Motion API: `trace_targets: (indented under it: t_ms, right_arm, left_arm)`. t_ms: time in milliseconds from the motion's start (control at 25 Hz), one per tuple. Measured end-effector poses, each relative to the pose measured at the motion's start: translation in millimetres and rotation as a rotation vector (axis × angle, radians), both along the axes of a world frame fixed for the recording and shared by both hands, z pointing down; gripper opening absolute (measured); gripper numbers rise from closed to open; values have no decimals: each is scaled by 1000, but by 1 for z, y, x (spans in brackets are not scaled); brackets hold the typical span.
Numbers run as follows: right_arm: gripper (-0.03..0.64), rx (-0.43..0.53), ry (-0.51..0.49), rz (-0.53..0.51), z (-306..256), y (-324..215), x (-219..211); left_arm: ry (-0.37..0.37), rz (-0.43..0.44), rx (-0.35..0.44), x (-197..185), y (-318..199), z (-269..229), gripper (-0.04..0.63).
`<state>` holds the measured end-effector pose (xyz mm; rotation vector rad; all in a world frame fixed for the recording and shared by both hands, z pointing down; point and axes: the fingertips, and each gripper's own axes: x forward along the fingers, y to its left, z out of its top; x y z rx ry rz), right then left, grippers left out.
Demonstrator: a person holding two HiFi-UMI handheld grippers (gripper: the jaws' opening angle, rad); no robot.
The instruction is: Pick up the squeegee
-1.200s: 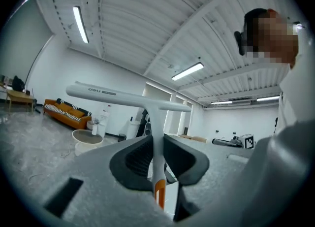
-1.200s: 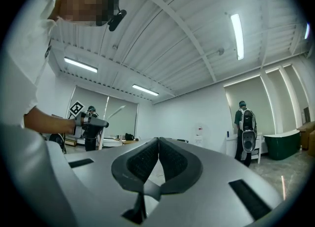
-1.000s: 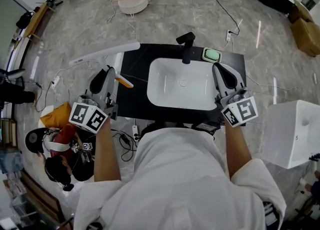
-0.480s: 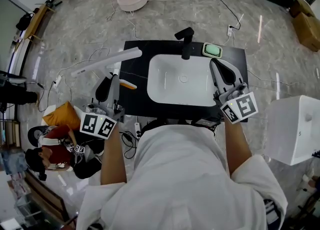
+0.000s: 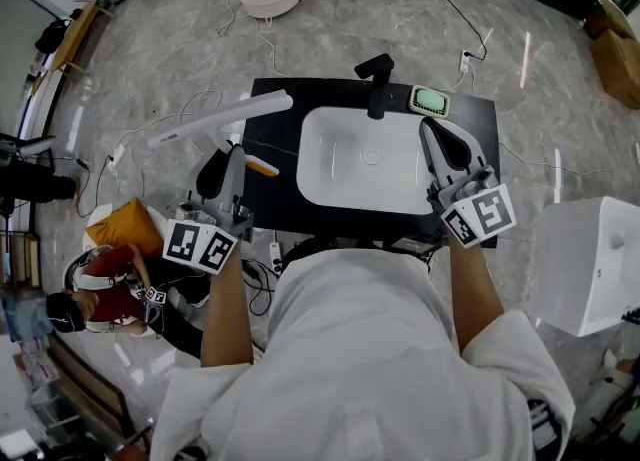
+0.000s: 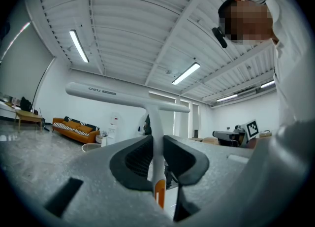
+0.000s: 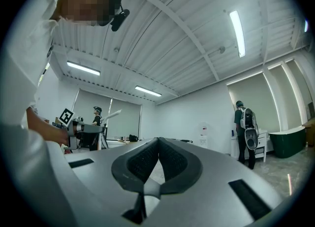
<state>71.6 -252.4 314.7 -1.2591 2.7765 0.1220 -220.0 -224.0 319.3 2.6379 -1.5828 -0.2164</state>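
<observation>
Two grippers show in the head view: the left gripper, at the black counter's left edge, holds the squeegee with its white blade jutting over the floor, and the right gripper hovers at the sink's right rim. In the left gripper view the jaws pinch the white handle beside its orange end, so the grasp looks made and a steady lift clear of the counter is what remains. In the right gripper view the jaws are pressed together on nothing.

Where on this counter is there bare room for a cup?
Bare black counter front-left of the white basin, and a strip along its right edge beyond the right gripper. Crowded behind the basin: faucet, green soap dish.
</observation>
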Motion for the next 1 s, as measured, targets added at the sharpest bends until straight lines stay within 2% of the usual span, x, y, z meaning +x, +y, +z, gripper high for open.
trace_targets:
  t_ms: [600,1000]
  right_arm:
    - [14,-31,2,-33,13,-7,-15]
    - [15,-45,8,-50,22,-13,-26]
  left_arm:
    - [5,5,-45,-6,-4,16,77]
    - [5,52,-83,1,-7,31,77]
